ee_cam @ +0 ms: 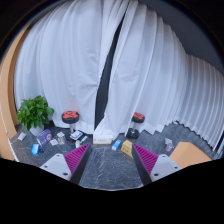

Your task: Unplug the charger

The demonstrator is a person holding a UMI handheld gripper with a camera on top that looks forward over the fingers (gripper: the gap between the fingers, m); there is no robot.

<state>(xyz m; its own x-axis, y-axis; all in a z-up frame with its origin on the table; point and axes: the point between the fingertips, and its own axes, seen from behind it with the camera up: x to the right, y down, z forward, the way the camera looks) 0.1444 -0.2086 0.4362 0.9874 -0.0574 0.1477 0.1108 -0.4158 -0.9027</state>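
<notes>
My gripper [112,160] is open and empty, its two magenta pads [77,158] wide apart over bare grey marbled tabletop [110,168]. I cannot make out a charger or a socket among the things in view. Beyond the fingers, small items lie on the table: a white box [77,135], a blue object [117,144], and a tan box [127,147]. None of them touches the fingers.
White curtains [150,70] hang behind the table with a dark gap [104,85]. A potted green plant [36,112] stands to the left. Two red-and-black round objects [70,117] [138,118] sit at the back. Several small items lie near the plant.
</notes>
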